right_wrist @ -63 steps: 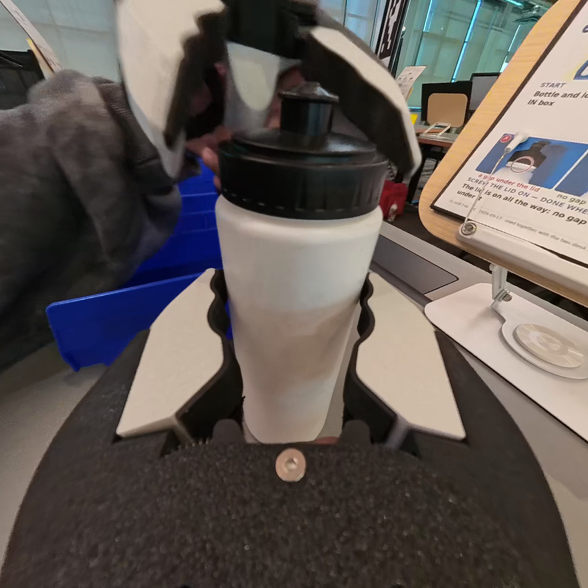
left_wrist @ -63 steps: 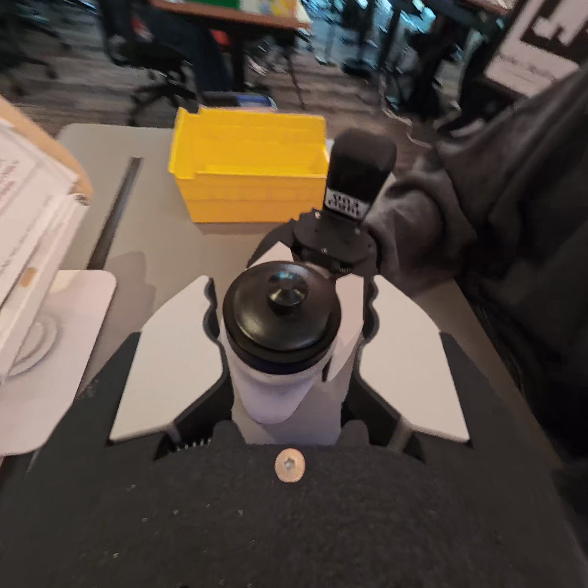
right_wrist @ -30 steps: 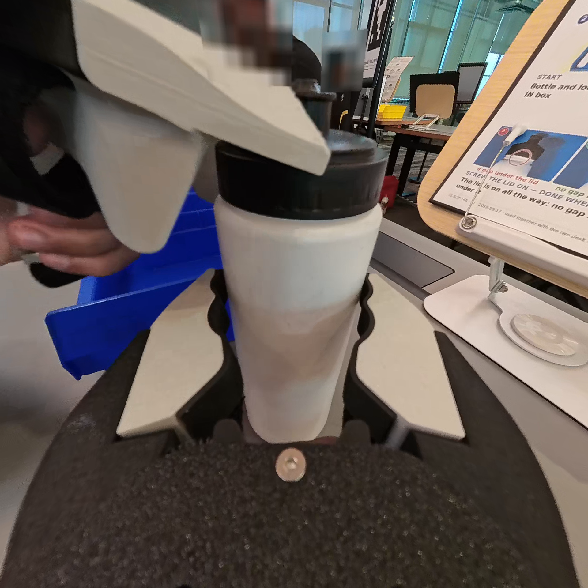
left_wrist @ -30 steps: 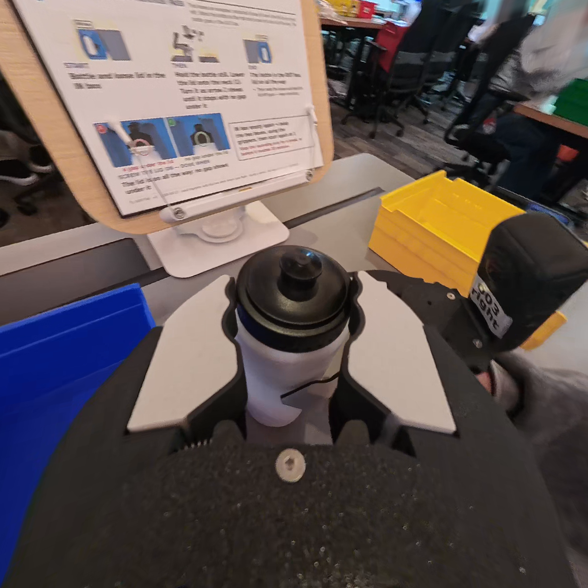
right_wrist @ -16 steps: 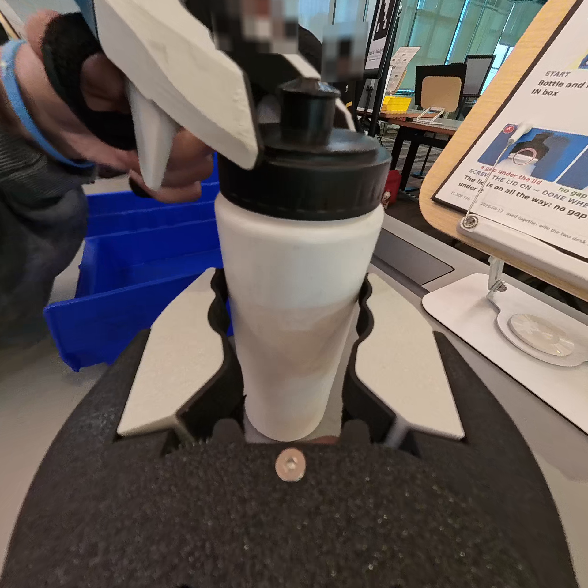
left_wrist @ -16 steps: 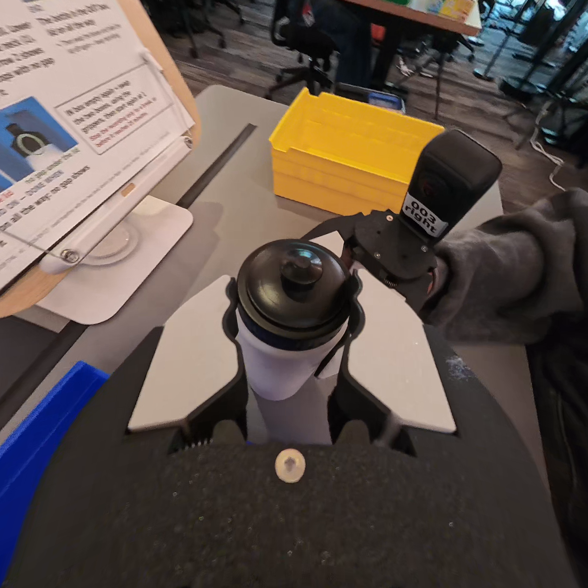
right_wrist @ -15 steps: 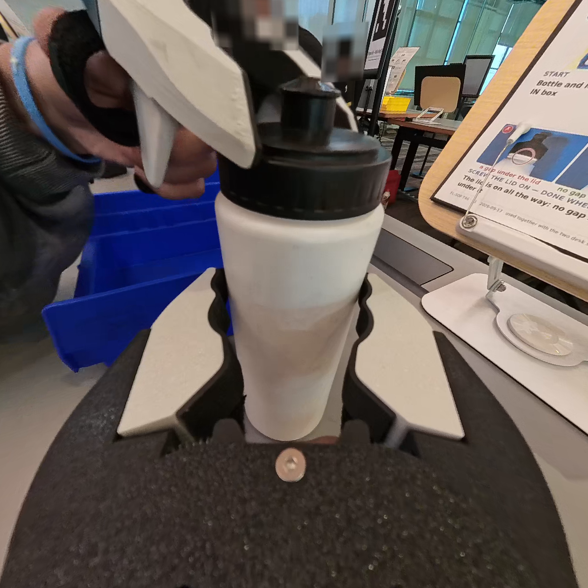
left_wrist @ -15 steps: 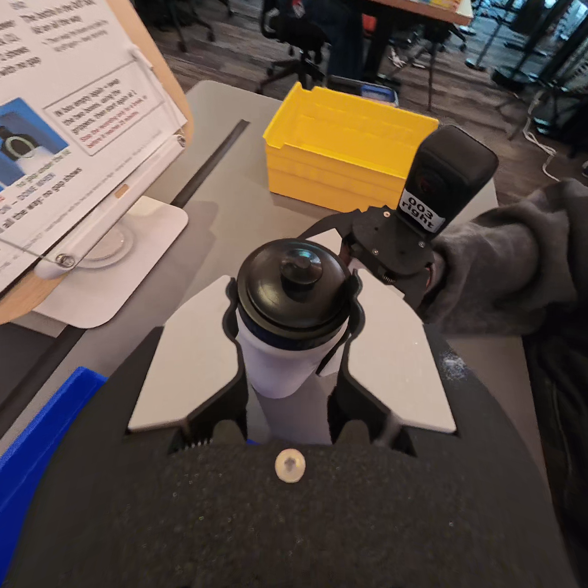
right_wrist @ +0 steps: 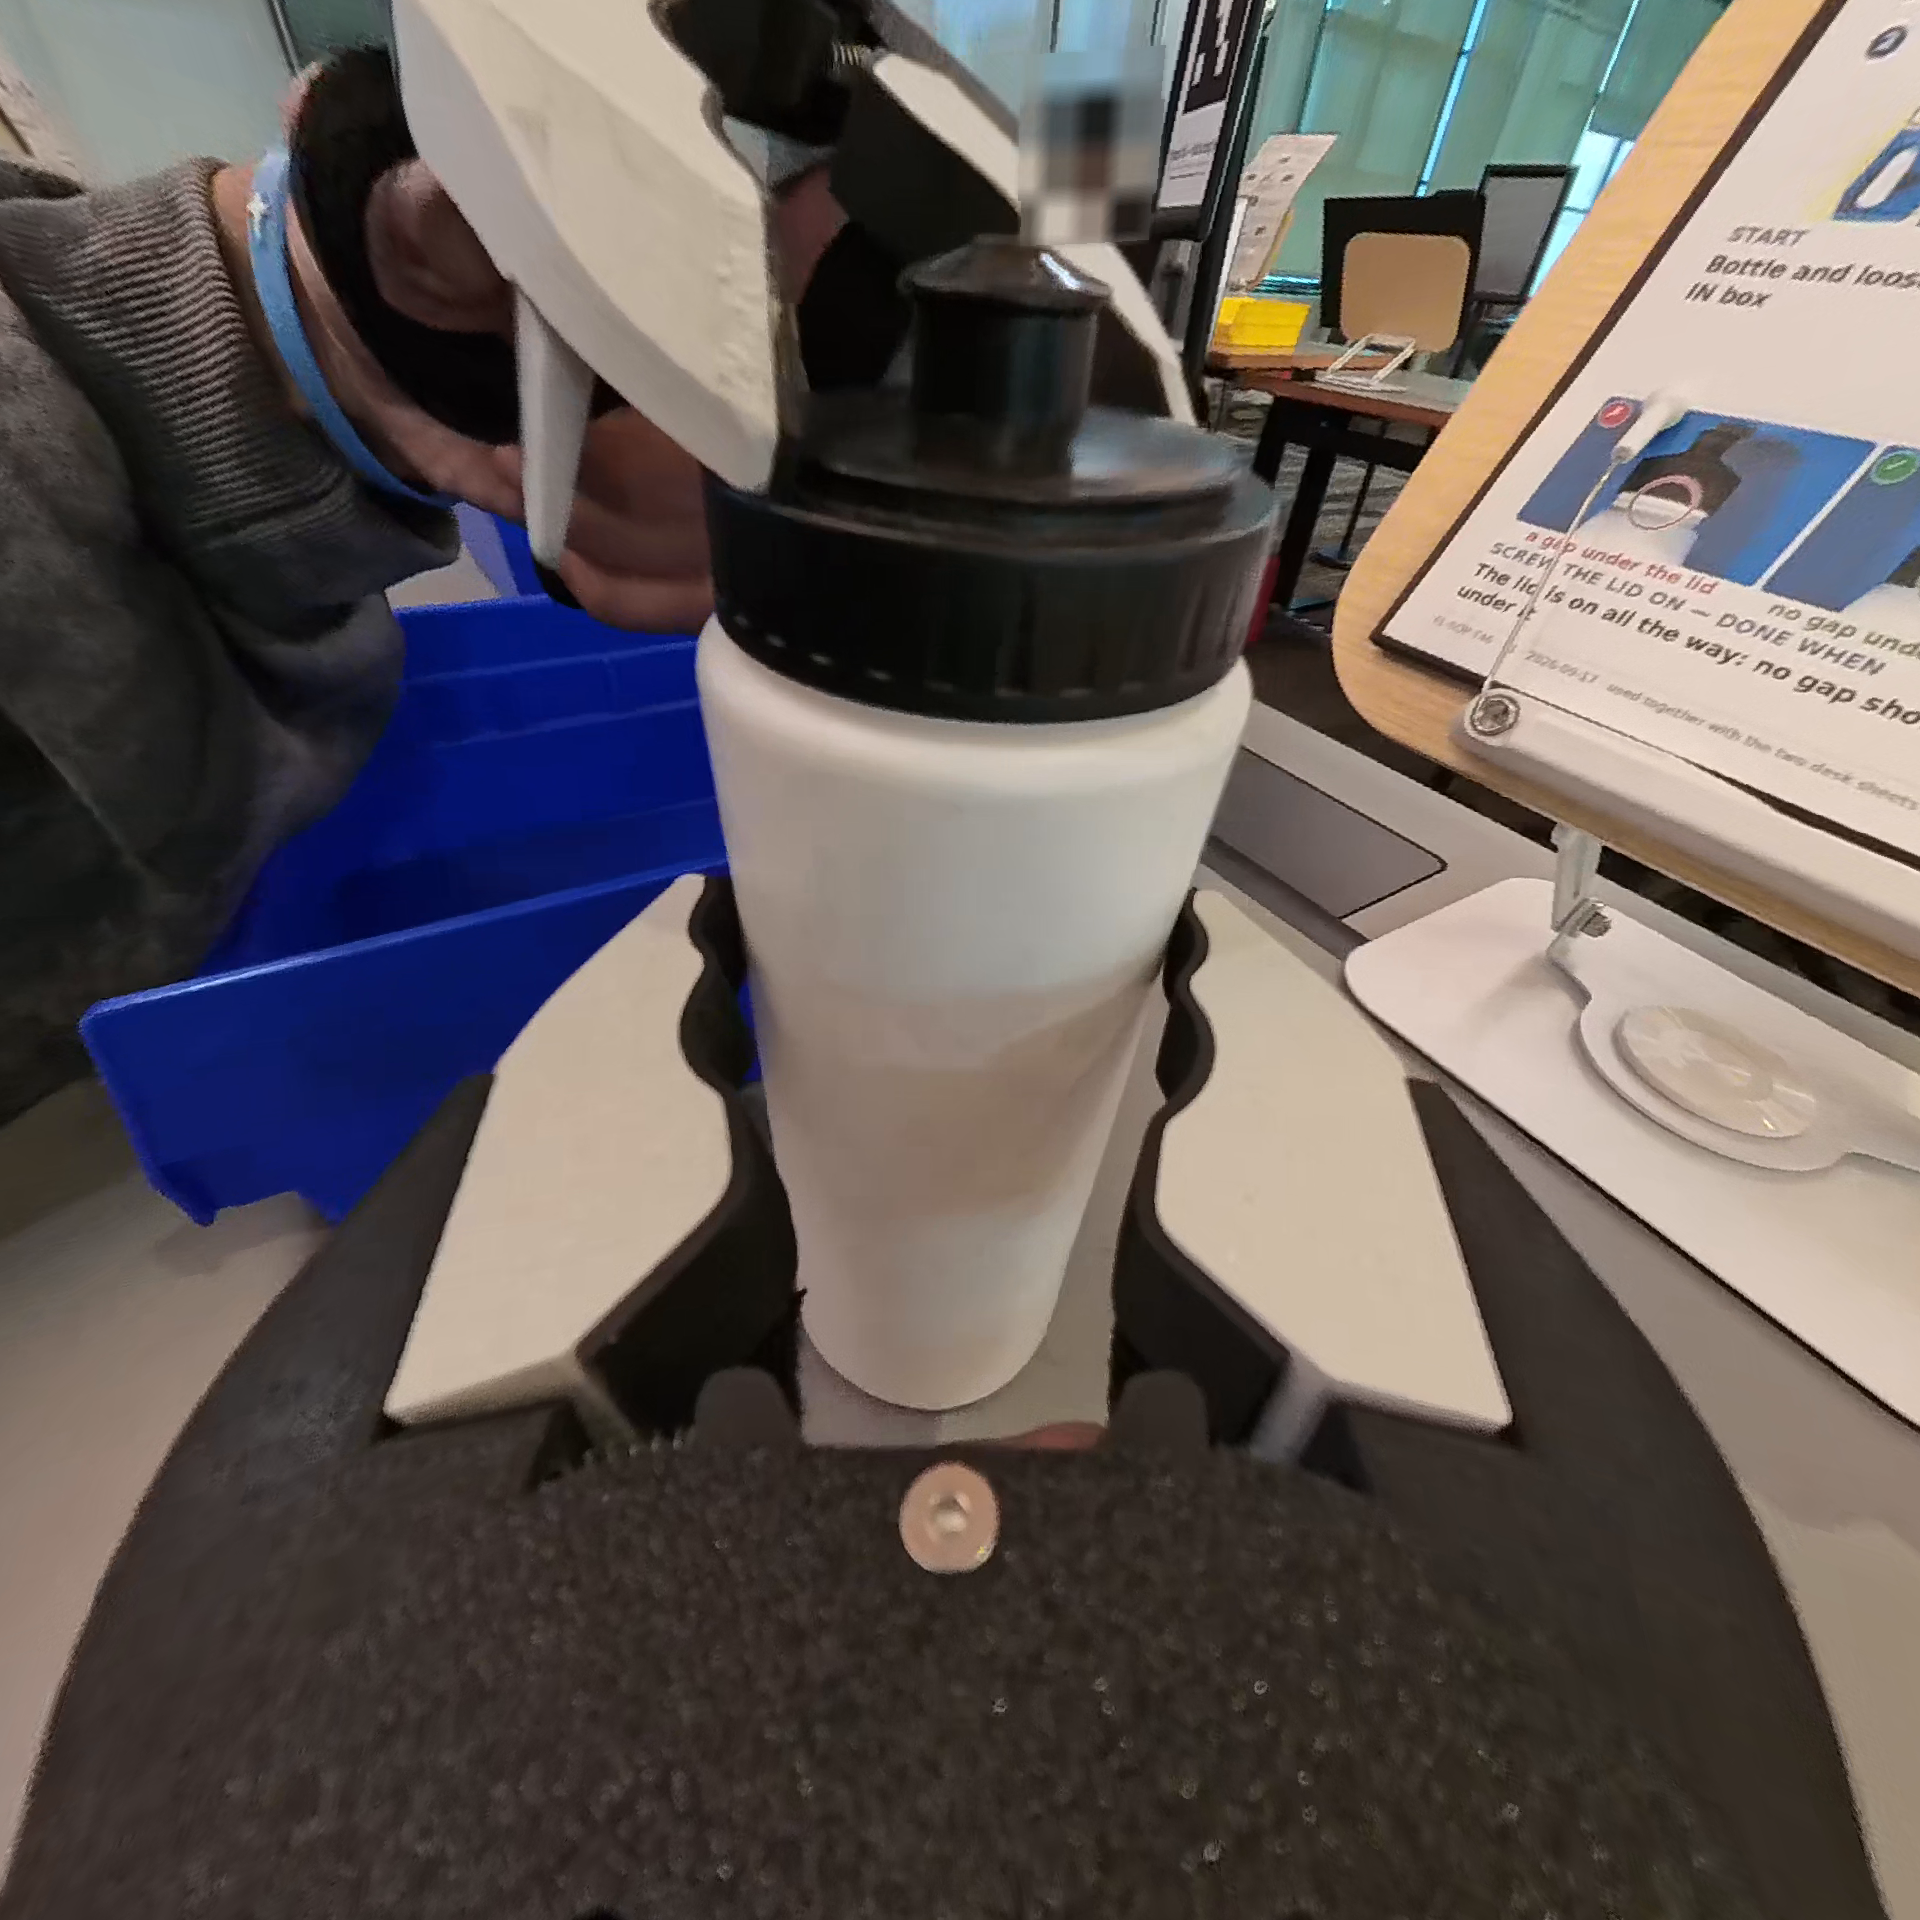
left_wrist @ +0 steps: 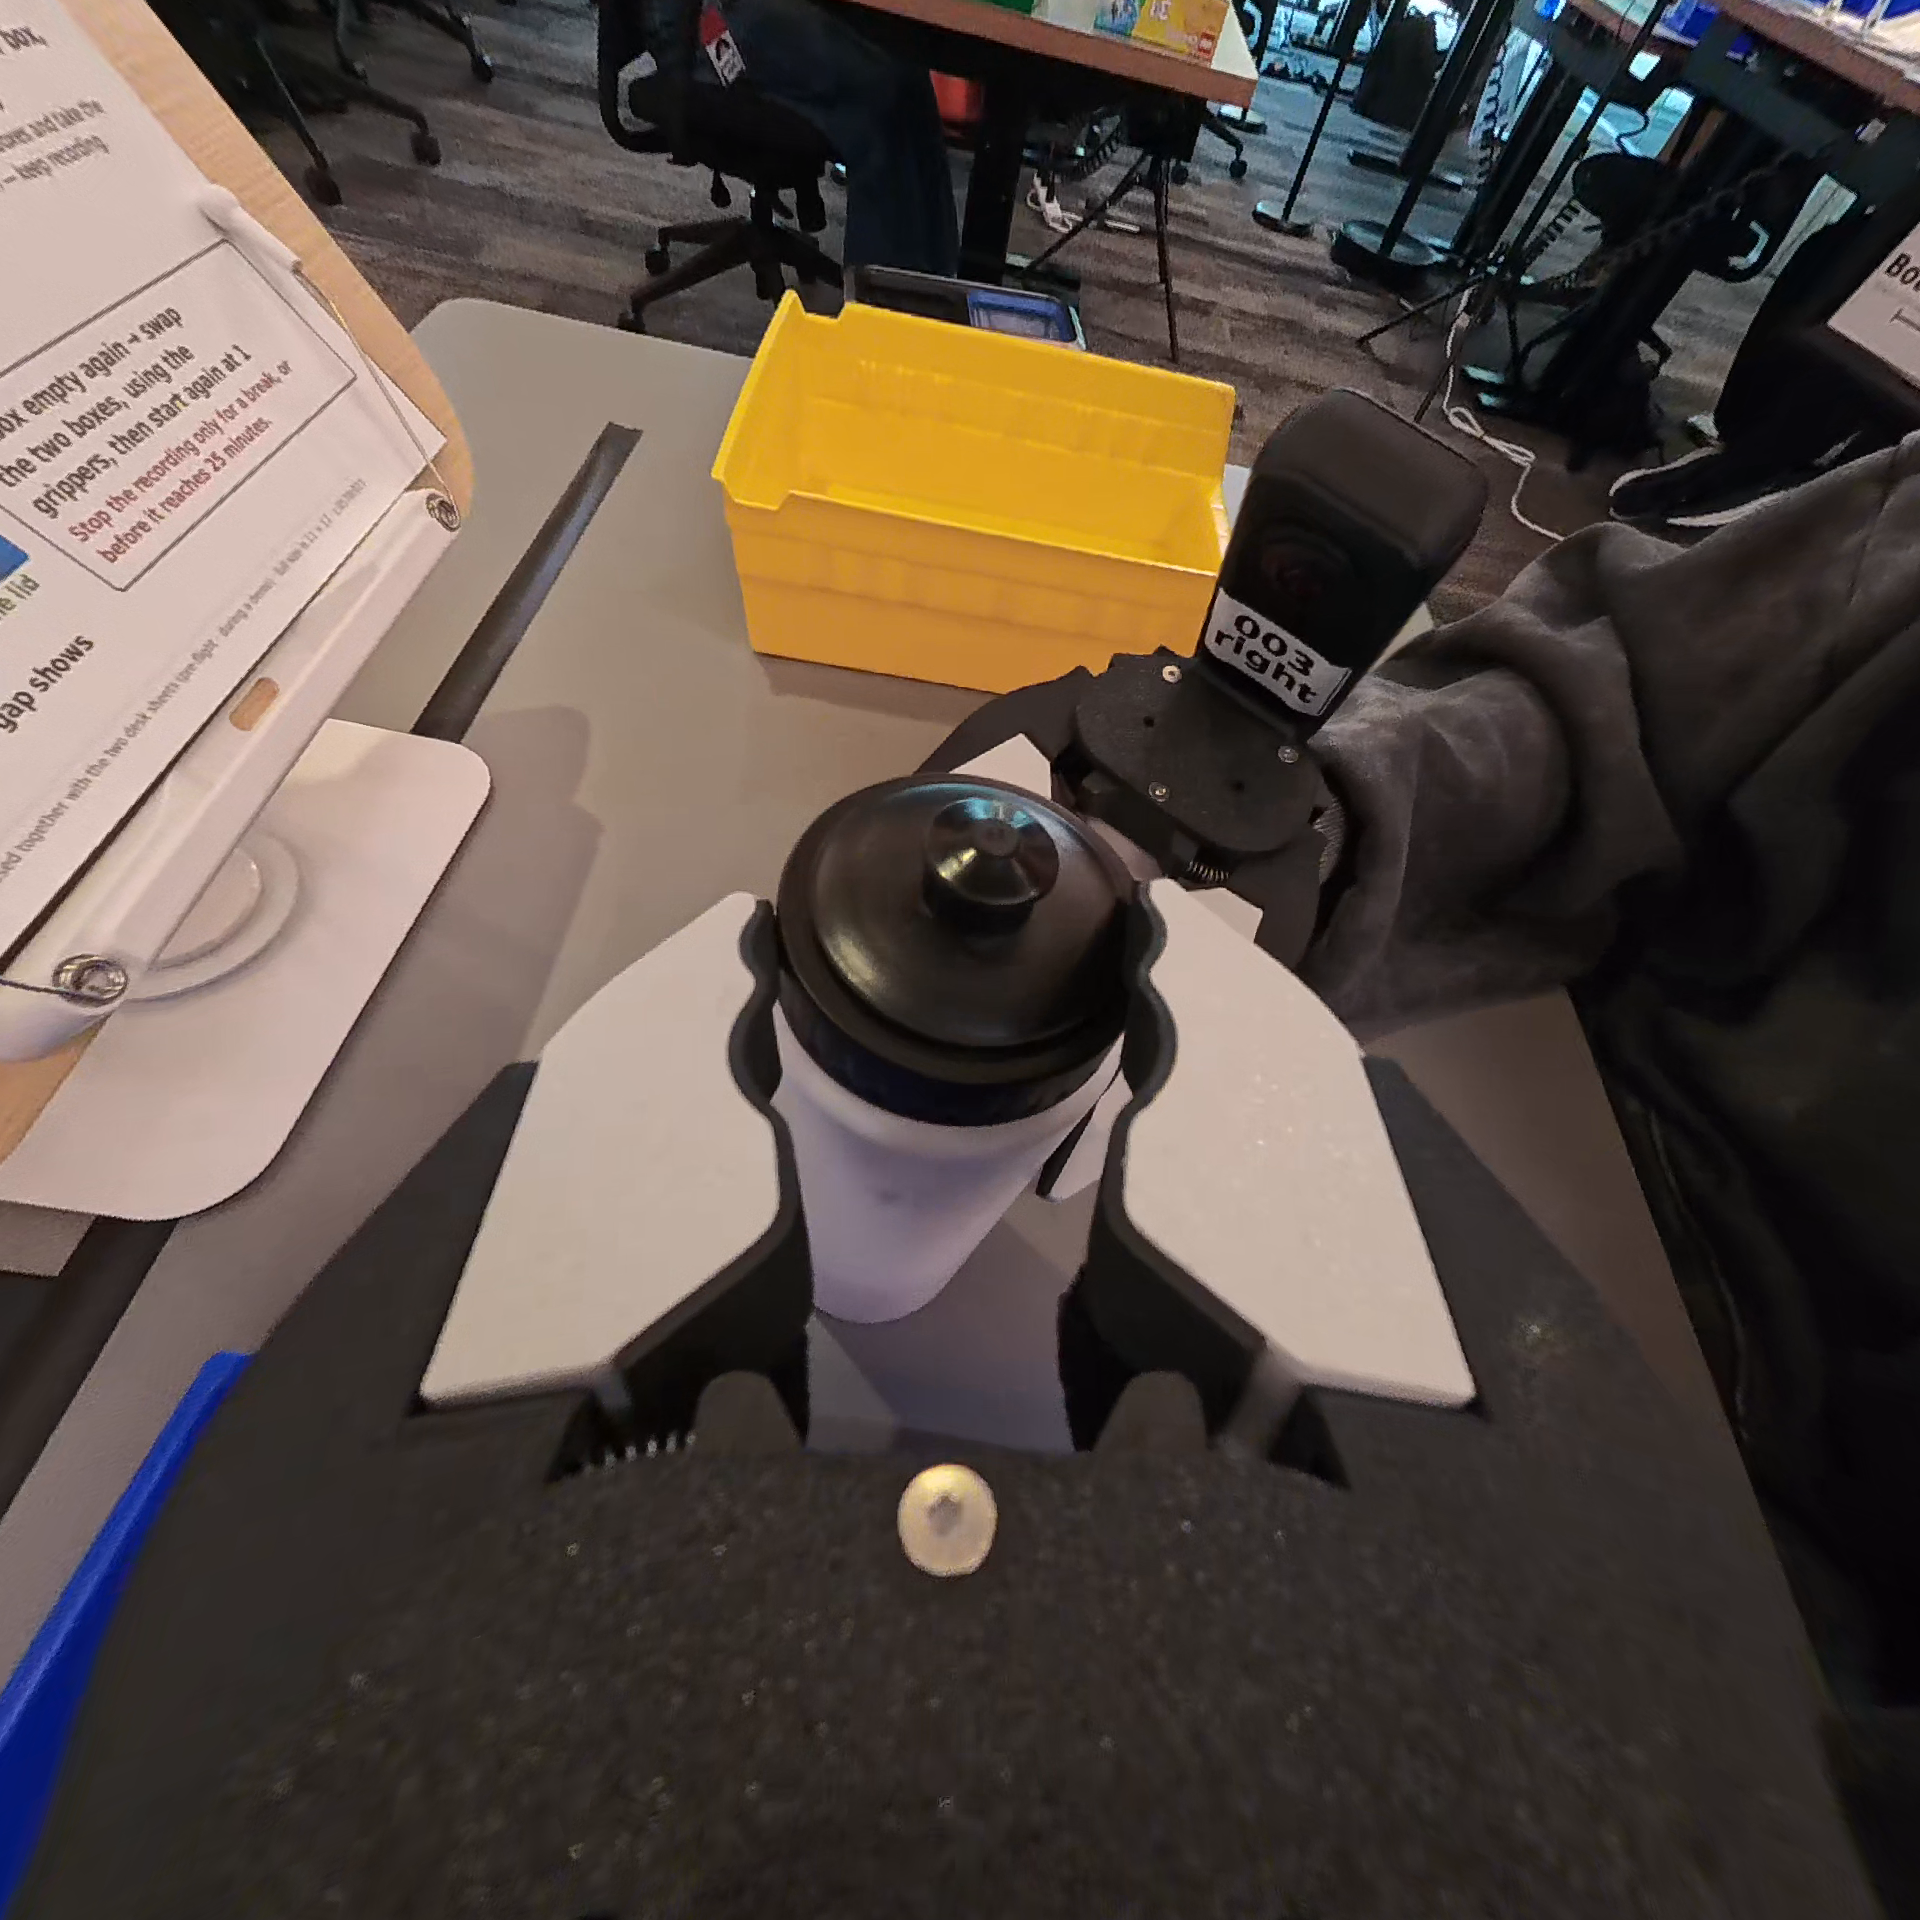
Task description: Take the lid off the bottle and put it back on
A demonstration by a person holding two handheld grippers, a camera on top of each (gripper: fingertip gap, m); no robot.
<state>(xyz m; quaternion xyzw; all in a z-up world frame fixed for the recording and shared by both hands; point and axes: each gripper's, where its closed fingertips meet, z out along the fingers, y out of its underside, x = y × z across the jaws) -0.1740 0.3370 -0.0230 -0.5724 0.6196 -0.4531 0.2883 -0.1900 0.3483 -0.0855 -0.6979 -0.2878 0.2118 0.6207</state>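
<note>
Bottle (right_wrist: 966,935): clamped by right gripper (right_wrist: 951,1101). Lid (left_wrist: 951,935): clamped by left gripper (left_wrist: 945,1039), swung round since earlier; probably mid-twist.

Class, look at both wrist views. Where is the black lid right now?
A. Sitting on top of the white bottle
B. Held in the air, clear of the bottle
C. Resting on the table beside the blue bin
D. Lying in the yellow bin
A: the black lid sits on the neck of the white bottle, with the left gripper closed around it and the right gripper clamping the bottle's body.
</note>
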